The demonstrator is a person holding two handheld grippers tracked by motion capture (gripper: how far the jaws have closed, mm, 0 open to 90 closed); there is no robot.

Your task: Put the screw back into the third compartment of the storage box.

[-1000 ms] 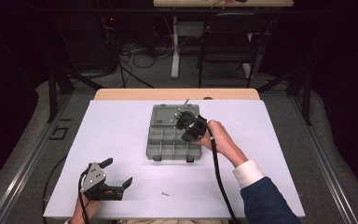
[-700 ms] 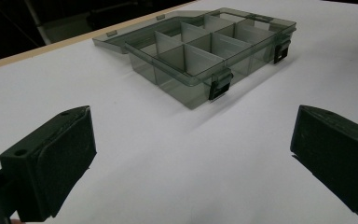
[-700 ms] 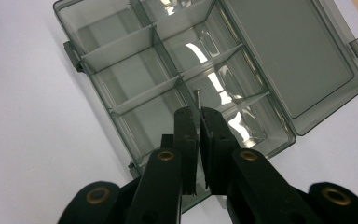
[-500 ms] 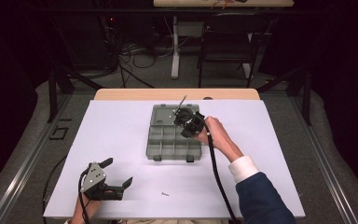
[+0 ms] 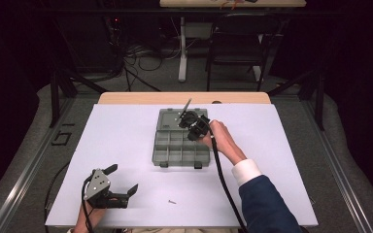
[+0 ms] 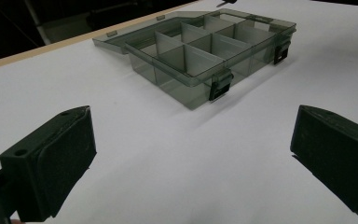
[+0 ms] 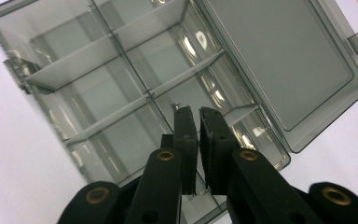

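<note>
Likely task: none is given; from the layout I judge that small screws are sorted from the table into the organizer box (image 5: 180,145).
Box: a grey see-through compartment box at the middle of the white table (image 5: 126,141), its lid (image 7: 279,60) open and lying flat on the far side; the two front latches (image 6: 220,87) hang open.
Right gripper (image 5: 190,122): it hangs above the far compartments of the box. In the right gripper view (image 7: 197,122) its jaws are almost together, with a thin gap. A tiny bright bit shows at the tip of one jaw; whether it is a screw that is pinched there, I cannot tell.
Left gripper (image 5: 124,180): it rests low at the near left part of the table, jaws spread wide and with nothing between them, pointing toward the box.
Loose part: one small screw (image 5: 172,201) lies on the table, just right of the left gripper and well apart from the box.
Done so far: the box is open; the compartments that I can see look empty.
Left to do: probably to pick this screw, put it into a compartment, then close the lid.
</note>
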